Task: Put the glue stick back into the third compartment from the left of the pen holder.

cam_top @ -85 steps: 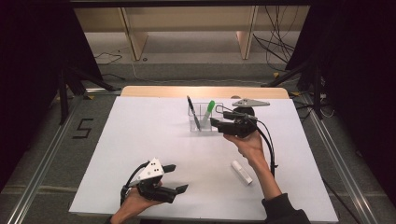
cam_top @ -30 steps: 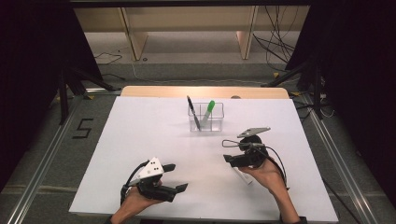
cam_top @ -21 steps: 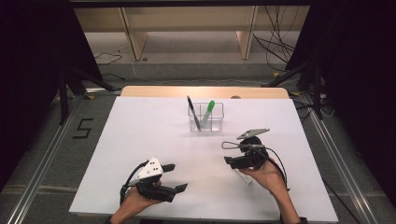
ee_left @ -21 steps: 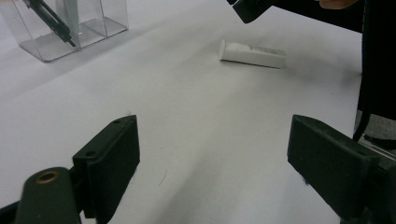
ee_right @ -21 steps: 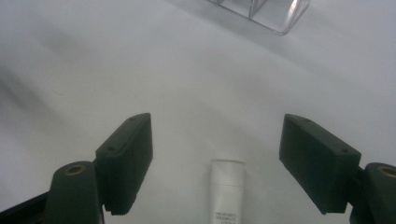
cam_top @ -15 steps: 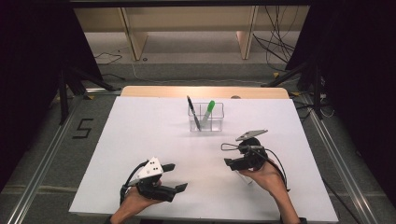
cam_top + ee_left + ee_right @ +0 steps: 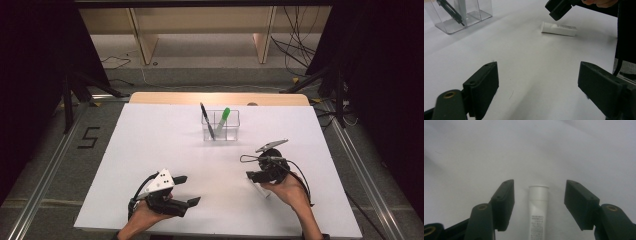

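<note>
White tube (image 7: 538, 210) — capped end forward, small print, flat between open right hand-held gripper (image 7: 539, 202) jaws.

Left gripper (image 7: 537, 87) gapes over bare tabletop (image 7: 529, 57); beyond lie a white tube (image 7: 559, 28), right gripper (image 7: 560, 10) above it, and a clear holder (image 7: 459, 17).
</note>
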Tool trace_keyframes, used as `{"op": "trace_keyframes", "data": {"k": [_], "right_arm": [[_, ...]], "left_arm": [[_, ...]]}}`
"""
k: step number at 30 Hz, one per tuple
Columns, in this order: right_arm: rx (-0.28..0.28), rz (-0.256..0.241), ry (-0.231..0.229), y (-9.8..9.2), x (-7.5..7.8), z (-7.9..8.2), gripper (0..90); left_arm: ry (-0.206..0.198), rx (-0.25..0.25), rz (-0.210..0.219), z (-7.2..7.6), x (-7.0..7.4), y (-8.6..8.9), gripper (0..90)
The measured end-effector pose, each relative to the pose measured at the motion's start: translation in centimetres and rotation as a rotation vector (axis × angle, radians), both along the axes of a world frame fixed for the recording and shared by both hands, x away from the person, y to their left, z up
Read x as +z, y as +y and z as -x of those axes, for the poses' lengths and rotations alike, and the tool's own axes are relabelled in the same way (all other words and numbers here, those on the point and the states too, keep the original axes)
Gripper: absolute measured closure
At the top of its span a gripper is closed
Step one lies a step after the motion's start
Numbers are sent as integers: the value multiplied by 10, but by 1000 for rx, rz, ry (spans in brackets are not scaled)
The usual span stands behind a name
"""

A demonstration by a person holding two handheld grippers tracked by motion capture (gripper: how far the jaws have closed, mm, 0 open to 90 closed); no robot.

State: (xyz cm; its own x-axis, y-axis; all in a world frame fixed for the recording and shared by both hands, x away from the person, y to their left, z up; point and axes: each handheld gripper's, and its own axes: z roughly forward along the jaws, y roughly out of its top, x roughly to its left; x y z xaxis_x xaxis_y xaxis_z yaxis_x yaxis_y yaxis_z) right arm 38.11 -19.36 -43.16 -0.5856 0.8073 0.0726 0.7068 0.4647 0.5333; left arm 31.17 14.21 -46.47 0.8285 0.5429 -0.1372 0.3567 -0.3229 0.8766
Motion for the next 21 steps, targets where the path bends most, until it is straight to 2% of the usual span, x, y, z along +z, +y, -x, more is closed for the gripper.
{"op": "trace_keyframes", "data": {"k": [5,21], "right_arm": [[9,32,17,2,-6,2,481],[16,71,72,2,-21,9,598]], "left_arm": [[-4,-3,-5,1,1,0,166],[-5,-4,-7,1,0,-1,166]]}}
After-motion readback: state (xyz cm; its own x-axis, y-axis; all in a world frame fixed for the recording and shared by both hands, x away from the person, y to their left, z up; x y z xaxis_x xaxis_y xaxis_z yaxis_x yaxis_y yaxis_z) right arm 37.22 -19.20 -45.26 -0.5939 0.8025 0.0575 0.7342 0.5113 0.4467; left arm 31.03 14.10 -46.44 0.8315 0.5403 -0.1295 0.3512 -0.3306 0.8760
